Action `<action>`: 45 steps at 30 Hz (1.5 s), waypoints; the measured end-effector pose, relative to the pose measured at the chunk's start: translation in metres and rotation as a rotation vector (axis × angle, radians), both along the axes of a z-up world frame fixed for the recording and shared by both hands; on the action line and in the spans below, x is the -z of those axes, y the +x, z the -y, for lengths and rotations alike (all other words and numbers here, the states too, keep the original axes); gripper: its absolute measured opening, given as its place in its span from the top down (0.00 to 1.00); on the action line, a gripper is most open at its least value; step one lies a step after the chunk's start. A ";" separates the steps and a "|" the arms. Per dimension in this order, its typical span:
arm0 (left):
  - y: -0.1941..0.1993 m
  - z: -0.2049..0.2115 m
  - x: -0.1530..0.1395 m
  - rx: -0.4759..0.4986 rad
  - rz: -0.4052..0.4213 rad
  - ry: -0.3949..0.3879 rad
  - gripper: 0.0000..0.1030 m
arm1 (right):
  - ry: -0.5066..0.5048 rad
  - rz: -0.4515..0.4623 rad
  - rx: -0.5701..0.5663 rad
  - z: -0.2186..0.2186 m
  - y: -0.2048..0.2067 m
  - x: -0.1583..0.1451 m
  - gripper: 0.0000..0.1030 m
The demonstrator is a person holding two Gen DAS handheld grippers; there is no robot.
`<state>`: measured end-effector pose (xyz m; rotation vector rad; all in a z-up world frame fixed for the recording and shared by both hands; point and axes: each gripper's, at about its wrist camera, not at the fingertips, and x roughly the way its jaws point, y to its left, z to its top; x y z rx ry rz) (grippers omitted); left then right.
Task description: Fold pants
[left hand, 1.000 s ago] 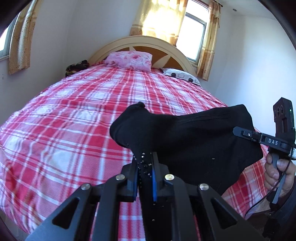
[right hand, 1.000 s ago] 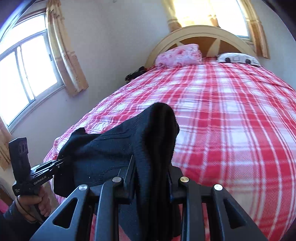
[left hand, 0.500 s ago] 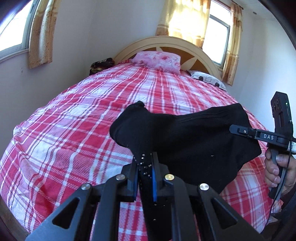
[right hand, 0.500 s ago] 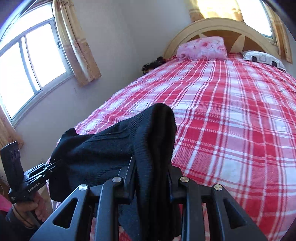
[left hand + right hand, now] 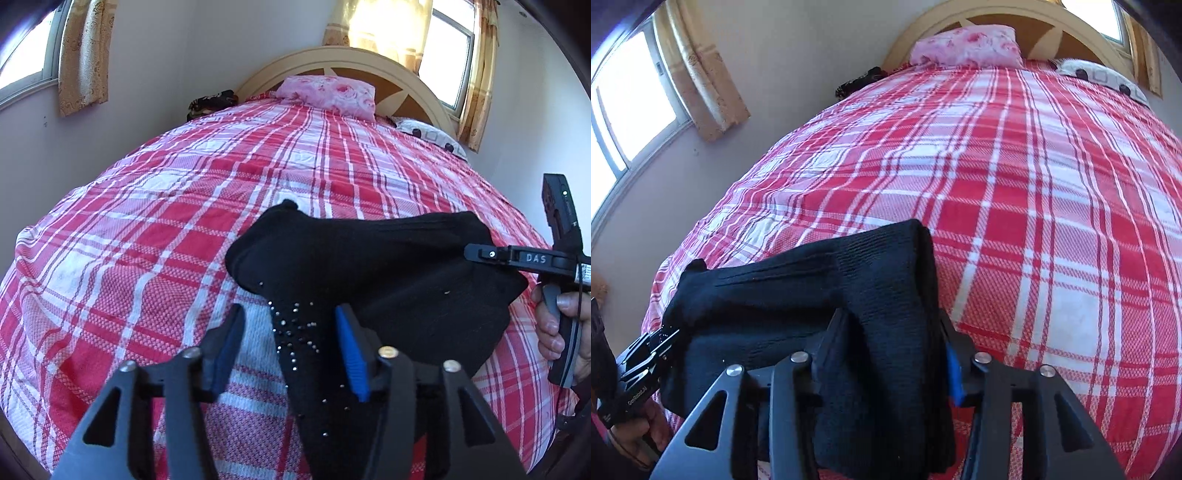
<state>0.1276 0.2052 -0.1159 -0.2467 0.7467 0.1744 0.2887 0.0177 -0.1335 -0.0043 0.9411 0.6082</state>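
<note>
Black pants [image 5: 388, 266], dotted with small rhinestones, lie bunched at the near edge of the bed. My left gripper [image 5: 291, 325] is open, its blue-padded fingers apart on either side of the fabric. The pants also fill the lower middle of the right wrist view [image 5: 820, 306]. My right gripper [image 5: 886, 328] is shut on a thick fold of them; it also shows in the left wrist view [image 5: 480, 253] at the pants' right end. The left gripper shows in the right wrist view [image 5: 653, 350] at the lower left.
The bed has a red and white plaid cover [image 5: 184, 206] [image 5: 1052, 184]. A pink pillow [image 5: 328, 92] and a patterned white pillow [image 5: 428, 136] lie by the arched headboard [image 5: 369, 66]. Dark clothing [image 5: 210, 101] lies at the far left corner. Curtained windows line the walls.
My left gripper has opened and let go of the pants. Both grippers have moved forward and down toward the bed. The right gripper keeps its hold.
</note>
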 end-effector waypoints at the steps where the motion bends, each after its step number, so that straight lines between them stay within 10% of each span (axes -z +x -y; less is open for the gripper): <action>1: 0.001 0.000 0.001 -0.012 -0.013 0.007 0.26 | 0.005 -0.004 0.006 0.002 0.000 0.001 0.48; 18: -0.076 0.021 -0.058 -0.071 0.157 0.068 0.11 | 0.041 0.123 0.245 0.081 -0.076 -0.056 0.40; 30: -0.108 0.063 -0.113 -0.032 0.294 0.093 0.04 | 0.031 0.338 0.209 0.096 -0.202 -0.111 0.38; 45: -0.135 0.085 -0.128 -0.020 0.321 0.088 0.02 | 0.056 0.379 0.200 0.104 -0.255 -0.122 0.36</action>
